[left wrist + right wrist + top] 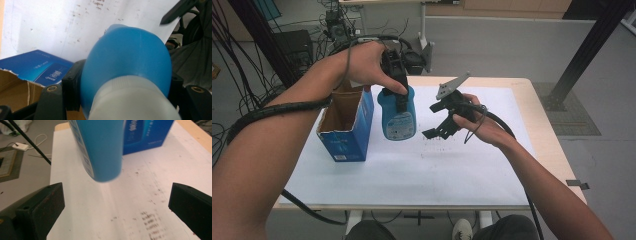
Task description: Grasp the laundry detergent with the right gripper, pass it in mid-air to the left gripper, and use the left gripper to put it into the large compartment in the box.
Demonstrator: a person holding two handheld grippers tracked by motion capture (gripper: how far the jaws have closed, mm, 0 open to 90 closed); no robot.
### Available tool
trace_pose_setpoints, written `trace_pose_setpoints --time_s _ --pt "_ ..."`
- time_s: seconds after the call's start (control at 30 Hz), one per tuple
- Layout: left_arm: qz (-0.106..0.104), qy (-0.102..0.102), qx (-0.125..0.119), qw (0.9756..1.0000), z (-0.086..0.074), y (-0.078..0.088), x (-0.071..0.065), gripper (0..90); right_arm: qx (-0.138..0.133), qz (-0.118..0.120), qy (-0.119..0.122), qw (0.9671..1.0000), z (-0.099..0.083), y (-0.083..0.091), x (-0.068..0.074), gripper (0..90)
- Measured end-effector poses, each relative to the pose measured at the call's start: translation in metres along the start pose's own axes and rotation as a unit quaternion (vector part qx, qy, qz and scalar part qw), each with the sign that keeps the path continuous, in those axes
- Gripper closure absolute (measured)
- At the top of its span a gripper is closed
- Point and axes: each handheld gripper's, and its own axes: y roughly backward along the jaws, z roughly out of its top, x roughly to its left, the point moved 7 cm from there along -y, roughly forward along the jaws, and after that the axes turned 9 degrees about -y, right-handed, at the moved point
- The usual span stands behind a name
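— Where do we have the blue bottle [399, 116]?

— Centre-left of the high view, lifted off the white sheet [412, 165], just right of the open blue box [346, 131]. Our left gripper [398, 90] clamps it near the top; in the left gripper view the bottle [127, 65] sits tight between both jaws above its white cap [132, 100].

— And our right gripper [443, 116]?

— Right of centre, jaws spread wide with nothing between them. In the right gripper view the bottle [100, 147] hangs at the upper middle, beyond the jaws.
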Motion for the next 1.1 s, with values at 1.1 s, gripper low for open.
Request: trace_pose_setpoints --time_s 1.1 --pt "0.032 0.205 -0.030 0.9778 -0.051 0.077 0.021 35.6 0.077 -0.141 -0.082 0.9835 -0.108 0.138 -0.052 0.3"
